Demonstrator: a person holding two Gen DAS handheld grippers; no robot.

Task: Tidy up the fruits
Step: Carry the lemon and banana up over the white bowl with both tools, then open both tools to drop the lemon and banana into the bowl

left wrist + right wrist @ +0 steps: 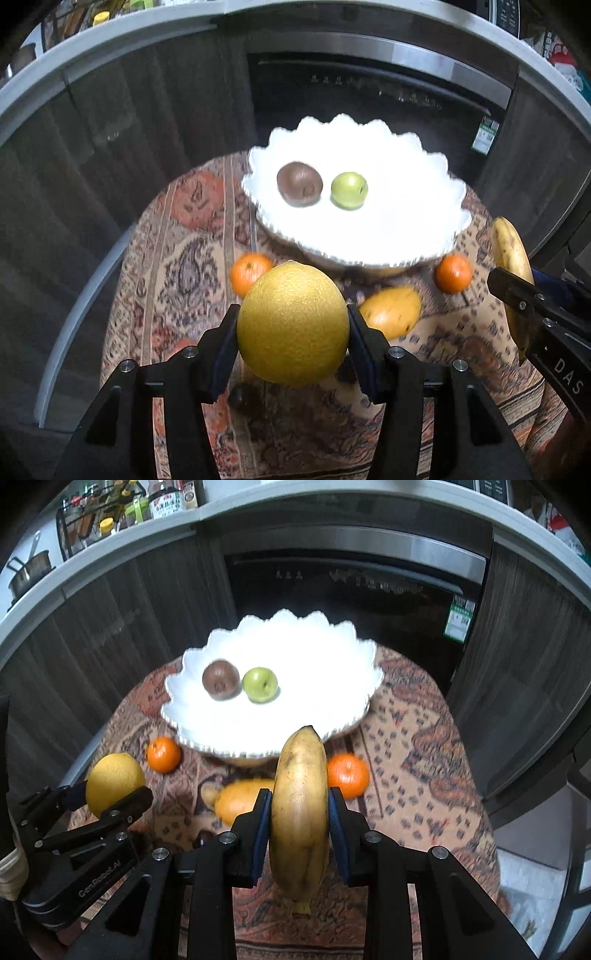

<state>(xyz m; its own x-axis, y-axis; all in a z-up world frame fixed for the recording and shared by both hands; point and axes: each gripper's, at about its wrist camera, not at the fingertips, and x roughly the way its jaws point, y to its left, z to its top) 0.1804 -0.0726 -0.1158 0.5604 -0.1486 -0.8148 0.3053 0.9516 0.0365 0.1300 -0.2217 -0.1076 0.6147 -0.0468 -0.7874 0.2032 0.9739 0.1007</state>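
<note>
The right tongs (pixel 299 823) clamp a spotted banana (pixel 299 812) at centre frame, above a patterned cloth-covered surface (pixel 424 775). At lower left, the left tongs (pixel 107 794) grip a yellow citrus fruit (pixel 112 779). Behind, a white scalloped bowl (pixel 314 709) holds a brown fruit (pixel 220 679) beside a green apple (pixel 260 684); two oranges (pixel 163 754) and a mango (pixel 240 801) lie below its rim.

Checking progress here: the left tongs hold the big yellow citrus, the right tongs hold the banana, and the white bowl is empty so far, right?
Not empty: the right wrist view shows a brown fruit and a green apple already in the white bowl. The left tongs do hold the yellow citrus, the right tongs the banana.
</note>
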